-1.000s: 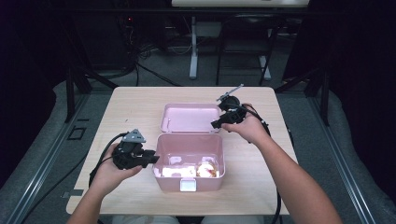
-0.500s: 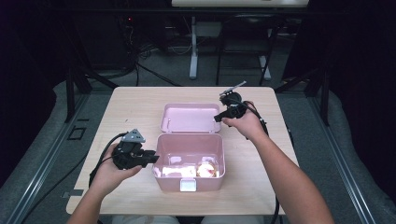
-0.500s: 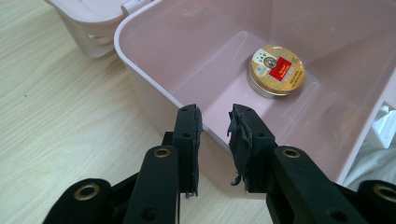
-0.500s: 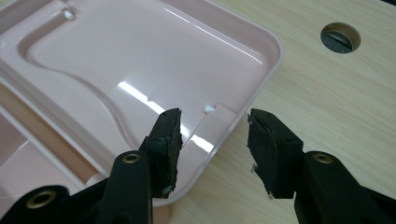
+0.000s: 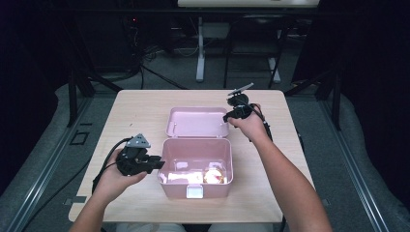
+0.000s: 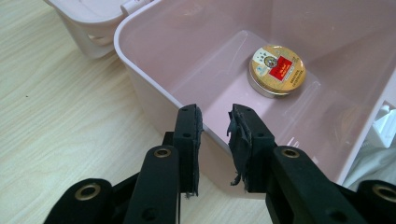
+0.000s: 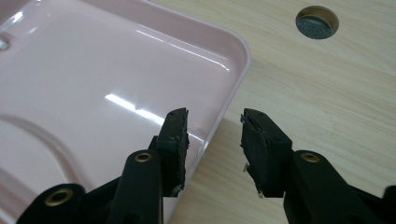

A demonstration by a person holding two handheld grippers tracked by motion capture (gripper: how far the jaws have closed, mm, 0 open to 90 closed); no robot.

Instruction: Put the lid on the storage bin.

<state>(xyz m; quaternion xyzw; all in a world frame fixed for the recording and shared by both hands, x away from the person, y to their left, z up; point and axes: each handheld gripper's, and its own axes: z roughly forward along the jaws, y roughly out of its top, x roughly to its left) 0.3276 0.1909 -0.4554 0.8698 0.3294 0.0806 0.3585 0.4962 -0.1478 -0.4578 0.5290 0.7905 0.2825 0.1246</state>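
- Pink box (image 5: 196, 166) open at counter (image 5: 135, 111) centre; lid (image 5: 197, 122) laid flat behind box, joined at the hinge edge.
- Round gold tin (image 6: 276, 70) inside box, on the floor near the box's right wall in the high view.
- Left gripper (image 6: 214, 135) at box's left wall: fingers straddling the rim, one outside, one inside, narrow gap between them; contact with the wall unclear, cannot tell if clamped.
- Right gripper (image 7: 212, 140) at lid's right edge, behind box: fingers apart, just been closing, lid rim between them, one over the lid, one over the counter, not pressing yet.
- Round hole (image 7: 317, 22) in counter beyond lid's corner.
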